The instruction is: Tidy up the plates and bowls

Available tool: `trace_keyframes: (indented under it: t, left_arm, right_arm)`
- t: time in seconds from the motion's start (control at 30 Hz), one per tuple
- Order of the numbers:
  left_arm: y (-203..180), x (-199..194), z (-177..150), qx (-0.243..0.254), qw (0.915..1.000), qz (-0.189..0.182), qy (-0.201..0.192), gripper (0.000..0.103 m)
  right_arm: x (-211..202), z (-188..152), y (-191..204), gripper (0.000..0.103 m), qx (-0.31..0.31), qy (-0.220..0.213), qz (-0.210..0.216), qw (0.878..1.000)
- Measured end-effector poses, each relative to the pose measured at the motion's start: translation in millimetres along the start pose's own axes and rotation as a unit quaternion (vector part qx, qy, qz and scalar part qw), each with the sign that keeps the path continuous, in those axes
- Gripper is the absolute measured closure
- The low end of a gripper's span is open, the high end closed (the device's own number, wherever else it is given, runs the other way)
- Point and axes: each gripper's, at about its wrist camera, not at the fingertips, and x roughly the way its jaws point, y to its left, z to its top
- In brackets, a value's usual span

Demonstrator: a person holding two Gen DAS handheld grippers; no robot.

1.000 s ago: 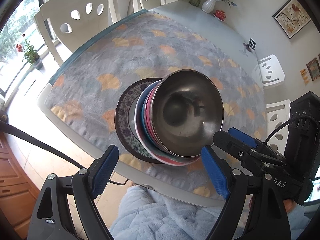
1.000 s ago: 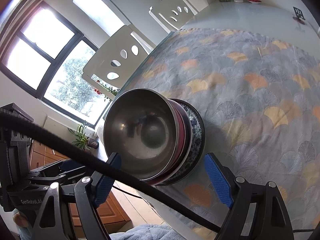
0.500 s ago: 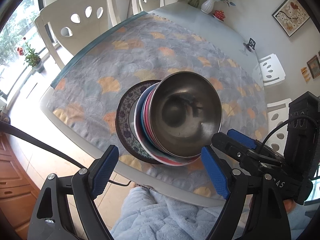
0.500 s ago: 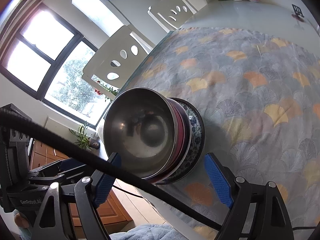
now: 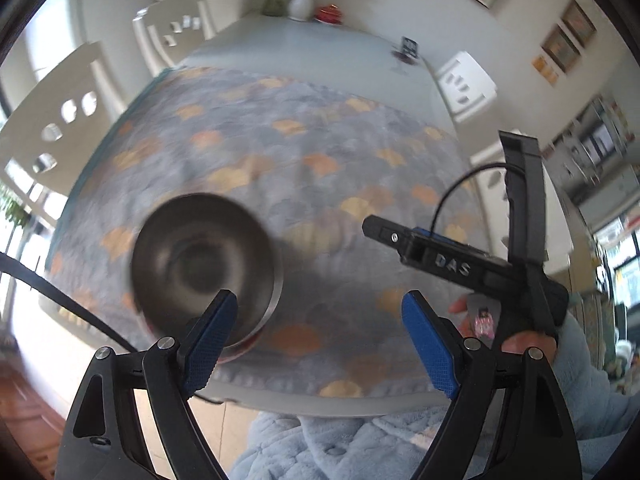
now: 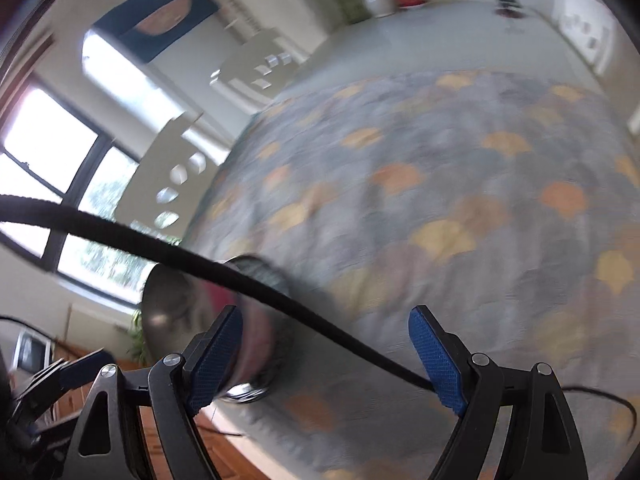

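Observation:
A steel bowl (image 5: 204,260) tops a stack of bowls and a plate near the table's front edge; the blur hides most of the stack beneath it. My left gripper (image 5: 320,344) is open, and its left pad overlaps the bowl's near rim in the picture. Nothing lies between its pads. The other gripper (image 5: 440,256) shows at the right of the left wrist view, held in a hand. In the right wrist view the steel bowl (image 6: 176,304) and the stack sit at the lower left, partly behind a black cable (image 6: 248,280). My right gripper (image 6: 326,356) is open over bare cloth.
A grey tablecloth (image 5: 312,184) with orange fan shapes covers the near part of the table. White chairs (image 5: 52,120) stand along the left side and one (image 5: 464,84) at the right. A vase (image 5: 300,4) and a red pot (image 5: 330,14) are at the far end.
Both views have swung right and blurred. The stack of bowls slid from the middle of each picture to the lower left, out from between the pads. The jaws kept their width.

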Motion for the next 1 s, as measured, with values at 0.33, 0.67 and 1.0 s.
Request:
trace_keyframes:
  t: [0.33, 0.67, 1.0]
  left_arm:
    - [-91, 130, 9, 0.103, 0.9901, 0.088, 0.038, 0.019]
    - [-74, 210, 12, 0.044, 0.9972, 0.054, 0.027, 0.001]
    - [-78, 212, -2, 0.064, 0.9929, 0.087, -0.05, 0.0]
  right_arm:
    - [4, -4, -121, 0.02, 0.091, -0.012, -0.158, 0.983]
    - [17, -15, -133, 0.016, 0.048, -0.044, -0.191, 0.98]
    - [25, -27, -124, 0.007, 0.005, -0.083, -0.213, 0.973]
